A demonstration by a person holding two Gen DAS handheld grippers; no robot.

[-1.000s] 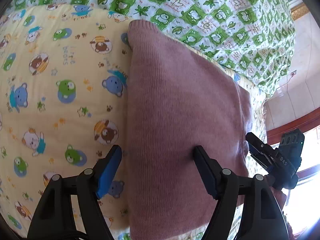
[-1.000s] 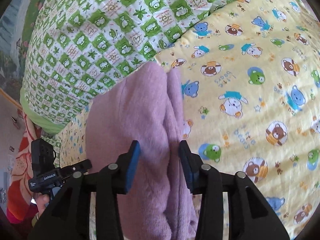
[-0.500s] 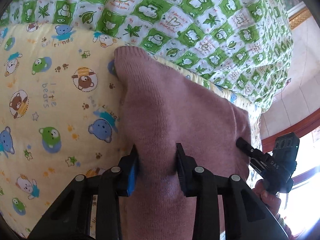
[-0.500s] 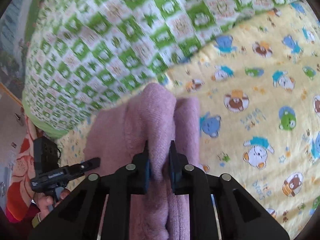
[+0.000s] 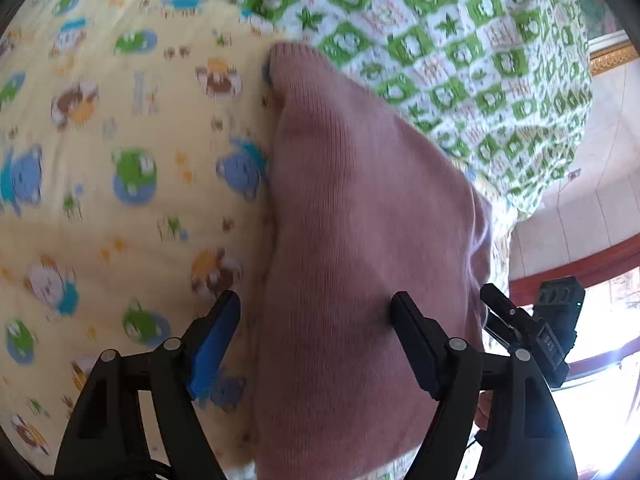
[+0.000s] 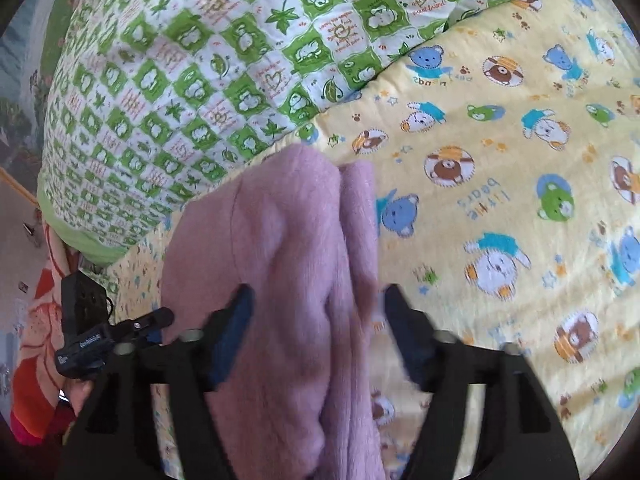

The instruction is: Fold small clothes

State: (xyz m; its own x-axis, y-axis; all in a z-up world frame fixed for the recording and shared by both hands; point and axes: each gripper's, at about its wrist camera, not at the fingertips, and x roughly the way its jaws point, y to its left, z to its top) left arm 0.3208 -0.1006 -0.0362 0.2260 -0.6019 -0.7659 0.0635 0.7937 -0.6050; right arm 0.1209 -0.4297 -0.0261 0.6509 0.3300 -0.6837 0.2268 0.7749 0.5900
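On the bear-print bed sheet, the folded pink knit garment lies flat beside the green checked quilt, both claws, left and right, now opening off the cloth they pinched half a second ago, so this fold looks released.

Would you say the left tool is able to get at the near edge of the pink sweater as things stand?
Probably yes. The left tool, its jaws opening, already straddles the pink sweater on the yellow sheet, and nothing lies between. The right tool stands off to one side.
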